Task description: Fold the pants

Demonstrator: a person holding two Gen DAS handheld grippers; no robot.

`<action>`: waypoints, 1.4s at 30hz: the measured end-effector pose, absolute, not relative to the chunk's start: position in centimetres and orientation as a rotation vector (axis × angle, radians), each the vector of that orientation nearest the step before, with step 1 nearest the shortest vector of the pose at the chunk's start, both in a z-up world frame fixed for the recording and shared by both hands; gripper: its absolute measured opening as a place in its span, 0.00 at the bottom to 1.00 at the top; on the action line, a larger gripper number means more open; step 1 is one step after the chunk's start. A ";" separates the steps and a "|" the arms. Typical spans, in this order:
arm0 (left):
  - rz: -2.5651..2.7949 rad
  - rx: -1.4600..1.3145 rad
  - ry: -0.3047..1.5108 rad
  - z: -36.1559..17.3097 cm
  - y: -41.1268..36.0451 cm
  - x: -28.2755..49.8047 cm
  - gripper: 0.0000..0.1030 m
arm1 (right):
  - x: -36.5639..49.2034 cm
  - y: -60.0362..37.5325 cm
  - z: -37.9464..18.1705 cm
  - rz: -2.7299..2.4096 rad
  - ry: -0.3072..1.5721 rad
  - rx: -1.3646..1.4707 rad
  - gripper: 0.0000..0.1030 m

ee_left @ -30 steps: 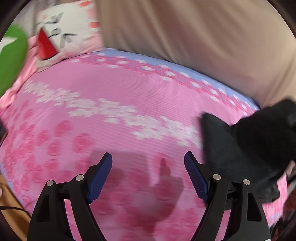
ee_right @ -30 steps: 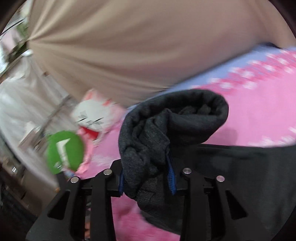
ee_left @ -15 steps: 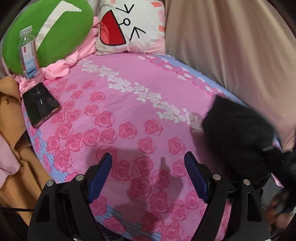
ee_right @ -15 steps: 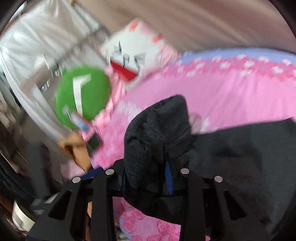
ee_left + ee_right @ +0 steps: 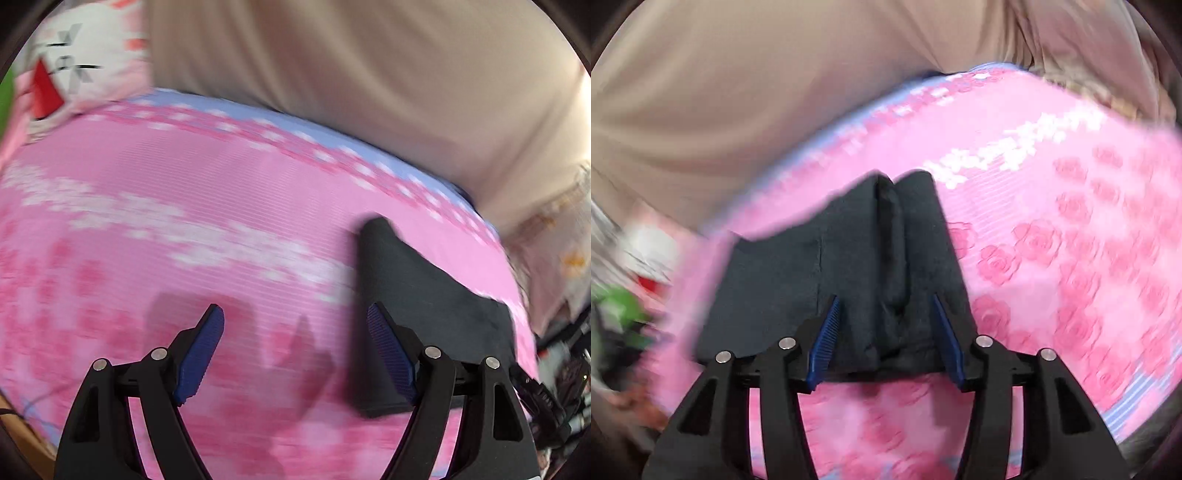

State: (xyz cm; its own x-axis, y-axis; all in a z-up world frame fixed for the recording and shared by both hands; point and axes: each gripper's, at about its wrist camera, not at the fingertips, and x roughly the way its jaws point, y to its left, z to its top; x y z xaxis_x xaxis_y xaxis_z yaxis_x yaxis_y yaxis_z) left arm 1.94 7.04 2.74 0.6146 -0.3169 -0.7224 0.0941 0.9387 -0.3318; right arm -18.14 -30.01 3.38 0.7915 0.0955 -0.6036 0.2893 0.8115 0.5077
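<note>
The dark grey pants (image 5: pixel 849 240) lie folded and flat on the pink rose-print bed sheet (image 5: pixel 1052 240). A raised fold ridge runs down their right half. My right gripper (image 5: pixel 884 301) stands over their near edge with its jaws opening. The ridge sits between the blue pads (image 5: pixel 823 336), which do not press on it. In the left wrist view the same pants (image 5: pixel 424 295) lie to the right. My left gripper (image 5: pixel 295 314) is open above the bare sheet (image 5: pixel 184 221), its right finger over the pants' near corner and nothing between the fingers.
A beige curtain (image 5: pixel 332 74) hangs behind the bed's far edge. A white cat-face pillow (image 5: pixel 74 66) leans at the far left. A blurred green cushion (image 5: pixel 617 302) shows at the left of the right wrist view. Clutter lies past the bed's right edge (image 5: pixel 554 369).
The right gripper brought the bunched pants down onto the bed and its jaws spread off them; they now lie flat. The left view swung from the pillows back toward the curtain.
</note>
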 end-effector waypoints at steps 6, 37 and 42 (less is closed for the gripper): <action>-0.329 -0.179 0.901 3.2 0.3 0.8 0.75 | -14.0 -30.9 4.0 0.019 0.692 0.575 0.63; -0.569 -0.432 1.077 -3.8 -1.4 5.5 0.23 | -13.5 -32.0 0.2 -0.003 0.759 0.689 0.50; -0.605 -0.465 1.008 -1.2 0.3 5.7 0.11 | -12.8 -28.7 4.5 0.044 0.705 0.591 0.30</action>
